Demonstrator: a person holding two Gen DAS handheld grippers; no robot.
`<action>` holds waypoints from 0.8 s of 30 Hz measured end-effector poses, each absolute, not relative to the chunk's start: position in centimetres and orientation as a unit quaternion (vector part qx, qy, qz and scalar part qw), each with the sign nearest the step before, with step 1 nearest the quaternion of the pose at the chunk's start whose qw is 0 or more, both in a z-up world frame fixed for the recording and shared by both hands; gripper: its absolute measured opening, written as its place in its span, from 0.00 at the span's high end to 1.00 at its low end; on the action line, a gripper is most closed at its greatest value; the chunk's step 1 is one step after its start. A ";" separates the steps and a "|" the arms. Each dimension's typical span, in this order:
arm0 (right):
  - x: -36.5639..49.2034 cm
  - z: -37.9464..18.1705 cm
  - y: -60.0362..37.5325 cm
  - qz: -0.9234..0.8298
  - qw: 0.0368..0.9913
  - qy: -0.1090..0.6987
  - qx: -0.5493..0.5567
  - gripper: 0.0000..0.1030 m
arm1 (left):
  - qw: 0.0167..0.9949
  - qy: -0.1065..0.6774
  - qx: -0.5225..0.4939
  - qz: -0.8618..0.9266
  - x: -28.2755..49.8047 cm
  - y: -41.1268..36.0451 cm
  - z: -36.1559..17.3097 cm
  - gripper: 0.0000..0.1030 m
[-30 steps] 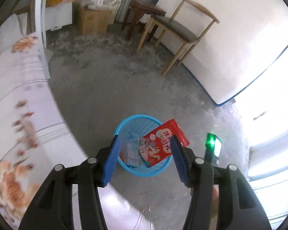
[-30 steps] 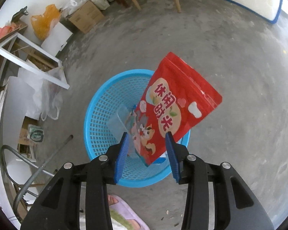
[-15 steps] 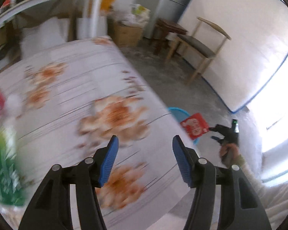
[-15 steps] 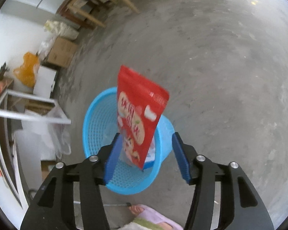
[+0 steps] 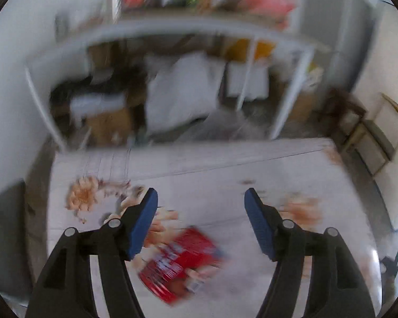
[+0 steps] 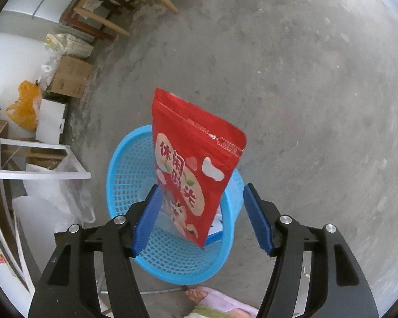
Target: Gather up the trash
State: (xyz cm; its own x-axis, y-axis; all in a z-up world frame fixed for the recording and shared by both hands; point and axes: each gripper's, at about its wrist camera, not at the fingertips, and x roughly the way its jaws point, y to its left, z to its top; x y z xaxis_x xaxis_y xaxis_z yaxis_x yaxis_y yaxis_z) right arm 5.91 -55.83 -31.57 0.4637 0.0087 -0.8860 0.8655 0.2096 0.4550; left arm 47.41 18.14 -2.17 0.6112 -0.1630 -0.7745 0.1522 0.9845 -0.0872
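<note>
Though spread wide, with blue pads (image 6: 146, 218) well apart, no grip at the right claw (image 6: 202, 187): released, clamping nothing. Between its fingers, a red snack pouch (image 6: 196, 164), upright, zip end away from the claw, lower corner down toward the claw's base; closer to the left pad than to the right, contact with that pad impossible to tell, clear gap on the right side. Just beyond and beneath the fingers, a blue basket (image 6: 124, 185) of open mesh on the grey concrete floor (image 6: 305, 92), with the pouch's lower part over its opening and something pale and clear inside, behind the pouch. Far ahead to the left of the claw, a cardboard box (image 6: 71, 76), an orange bag (image 6: 25, 108) and wooden chair legs (image 6: 111, 23); nearer on the left, a white frame (image 6: 39, 175) with clear plastic under it. Below the claw's base, a bare foot (image 6: 196, 294). At the left claw (image 5: 201, 191), likewise released, fingers far apart and empty, all heavily blurred. Under it, a table (image 5: 252, 164) in a pale cloth with orange flower prints. On that cloth, low between the fingers and nearer the left one, a red packet (image 5: 183, 265), flat, details too smeared to read. Beyond the table's far edge, ahead of the claw, cluttered white shelving (image 5: 172, 29); to the far right, a wooden chair (image 5: 363, 132).
</note>
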 end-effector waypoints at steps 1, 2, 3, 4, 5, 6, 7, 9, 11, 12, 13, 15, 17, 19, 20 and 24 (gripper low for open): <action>5.9 -31.7 -56.0 -0.324 0.662 0.403 0.543 0.41 | 0.891 0.447 -0.018 -0.078 48.7 19.2 -3.5 0.36; 5.8 -31.8 -56.0 -0.326 0.659 0.400 0.547 0.41 | 0.888 0.454 -0.030 -0.070 49.8 20.3 -5.0 0.36; 5.8 -32.0 -56.1 -0.328 0.656 0.398 0.552 0.41 | 0.885 0.459 -0.037 -0.073 50.1 20.7 -5.7 0.36; 5.8 -32.1 -56.3 -0.329 0.654 0.396 0.554 0.41 | 0.881 0.466 -0.045 -0.074 50.3 21.1 -6.6 0.36; 5.8 -32.2 -56.5 -0.331 0.653 0.395 0.555 0.41 | 0.876 0.474 -0.053 -0.071 50.6 21.5 -7.7 0.37; 5.9 -32.3 -56.5 -0.331 0.653 0.394 0.556 0.41 | 0.876 0.473 -0.059 -0.077 50.6 21.6 -8.0 0.37; 5.9 -32.3 -56.6 -0.329 0.653 0.392 0.558 0.41 | 0.875 0.471 -0.066 -0.086 50.5 21.7 -8.5 0.36; 6.1 -32.5 -57.0 -0.323 0.652 0.389 0.565 0.41 | 0.875 0.469 -0.075 -0.093 49.9 21.7 -8.5 0.36; 6.3 -32.7 -57.2 -0.320 0.651 0.388 0.568 0.41 | 0.873 0.471 -0.079 -0.101 49.9 21.5 -8.8 0.36; 6.4 -32.8 -57.2 -0.319 0.650 0.390 0.569 0.41 | 0.874 0.470 -0.076 -0.102 49.8 21.4 -8.9 0.36; 6.5 -33.0 -57.2 -0.318 0.648 0.391 0.571 0.42 | 0.874 0.469 -0.071 -0.102 49.5 21.1 -8.7 0.36; 6.6 -33.1 -57.0 -0.316 0.644 0.393 0.575 0.46 | 0.873 0.471 -0.071 -0.105 48.8 20.7 -8.7 0.36; 6.6 -33.3 -57.1 -0.315 0.641 0.394 0.578 0.51 | 0.874 0.471 -0.067 -0.101 47.9 20.4 -8.7 0.36; 6.7 -33.3 -57.2 -0.318 0.639 0.393 0.580 0.58 | 0.875 0.470 -0.061 -0.097 46.9 20.1 -8.8 0.36; 6.8 -33.3 -57.3 -0.318 0.638 0.392 0.582 0.66 | 0.875 0.471 -0.061 -0.096 46.3 19.9 -8.8 0.36; 6.8 -33.2 -57.5 -0.316 0.641 0.390 0.581 0.84 | 0.873 0.473 -0.069 -0.097 44.1 19.6 -9.1 0.36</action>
